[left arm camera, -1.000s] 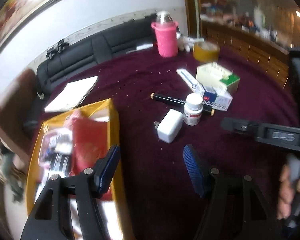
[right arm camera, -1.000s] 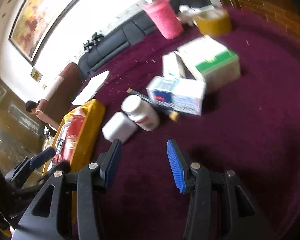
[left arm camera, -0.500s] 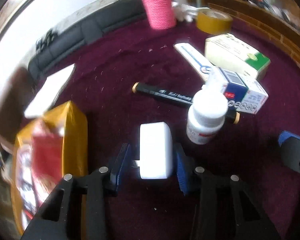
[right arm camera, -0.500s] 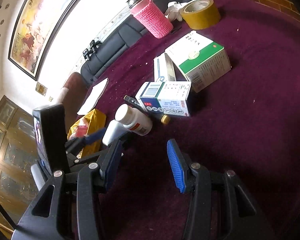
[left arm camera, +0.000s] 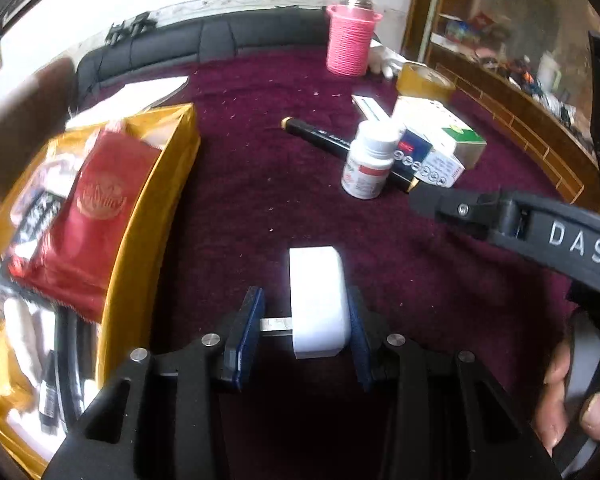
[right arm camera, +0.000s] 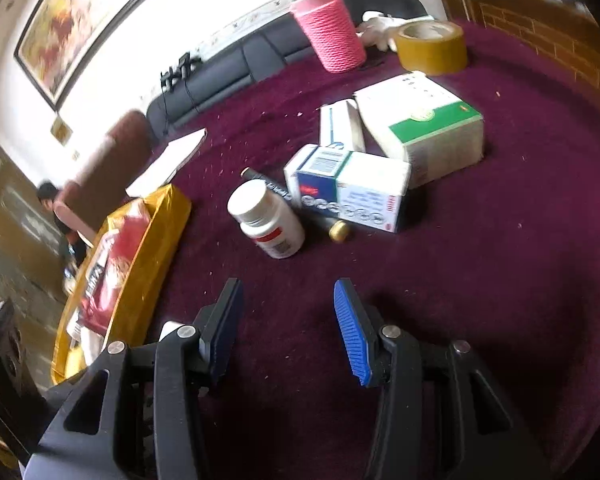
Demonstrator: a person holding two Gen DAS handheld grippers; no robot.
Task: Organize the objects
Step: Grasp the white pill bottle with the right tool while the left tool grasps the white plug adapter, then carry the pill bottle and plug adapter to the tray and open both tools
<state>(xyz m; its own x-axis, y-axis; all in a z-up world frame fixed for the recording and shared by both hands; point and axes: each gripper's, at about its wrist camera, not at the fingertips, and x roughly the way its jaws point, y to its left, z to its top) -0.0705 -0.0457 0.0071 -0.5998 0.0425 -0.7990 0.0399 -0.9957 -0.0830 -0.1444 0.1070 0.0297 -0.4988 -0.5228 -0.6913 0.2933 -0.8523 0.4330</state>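
My left gripper (left arm camera: 306, 320) is shut on a white plug adapter (left arm camera: 318, 300), its metal prongs against the left pad, lifted above the maroon cloth (left arm camera: 260, 184). The yellow box (left arm camera: 140, 248) with a red packet (left arm camera: 96, 208) and other items lies to the left; it also shows in the right wrist view (right arm camera: 148, 264). My right gripper (right arm camera: 288, 328) is open and empty, hovering in front of a white pill bottle (right arm camera: 268, 220), also seen in the left wrist view (left arm camera: 370, 160). A black marker (left arm camera: 340, 148) lies behind the bottle.
A blue-white carton (right arm camera: 348, 188), a green-white box (right arm camera: 420, 124), a narrow white box (right arm camera: 340, 124), a yellow tape roll (right arm camera: 430, 46) and a pink bottle (right arm camera: 328, 28) stand farther back. A white notebook (right arm camera: 168, 160) lies at back left. A black sofa (left arm camera: 204, 44) lines the far edge.
My left gripper closed on the white adapter and lifted it back from the bottle. My right gripper shifted slightly nearer the bottle, still open.
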